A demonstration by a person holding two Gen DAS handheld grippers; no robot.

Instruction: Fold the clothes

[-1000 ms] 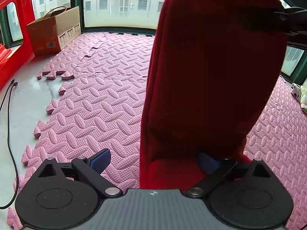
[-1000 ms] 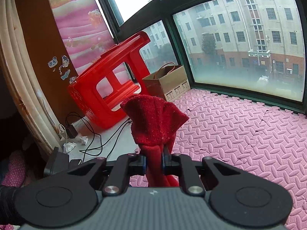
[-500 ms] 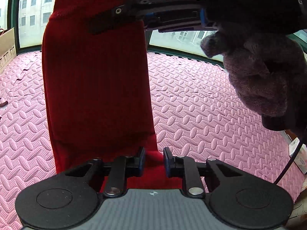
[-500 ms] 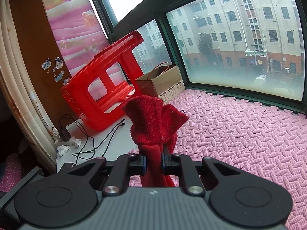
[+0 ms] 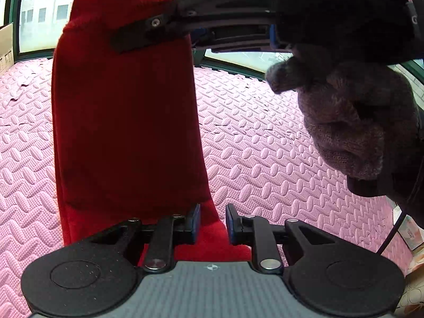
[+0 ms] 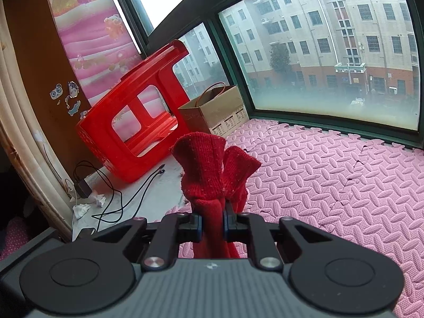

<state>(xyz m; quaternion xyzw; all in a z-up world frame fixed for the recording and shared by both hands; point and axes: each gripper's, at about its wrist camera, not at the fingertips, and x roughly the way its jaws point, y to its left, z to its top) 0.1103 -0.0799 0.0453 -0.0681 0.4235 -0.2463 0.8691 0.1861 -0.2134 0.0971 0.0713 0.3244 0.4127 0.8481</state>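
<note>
A red knitted garment [image 5: 127, 122] hangs upright over the pink foam mat [image 5: 265, 153]. My right gripper [image 6: 212, 224] is shut on its bunched top edge [image 6: 209, 167]; in the left wrist view that gripper shows at the top, held by a gloved hand [image 5: 344, 122]. My left gripper [image 5: 212, 224] is at the garment's lower hem. Its jaws stand a little apart, with the hem's corner lying between the pads [image 5: 196, 222]. Whether they pinch the cloth is unclear.
A red plastic stool [image 6: 132, 122] lies tipped at the left by the wall, with a cardboard box [image 6: 214, 114] beside it at the window. Black cables [image 6: 119, 196] and a charger lie on the bare floor strip. Windows bound the far side.
My left gripper went from wide open to nearly closed around the lower hem and swung right. The garment now hangs further left in its view. The right gripper kept its hold.
</note>
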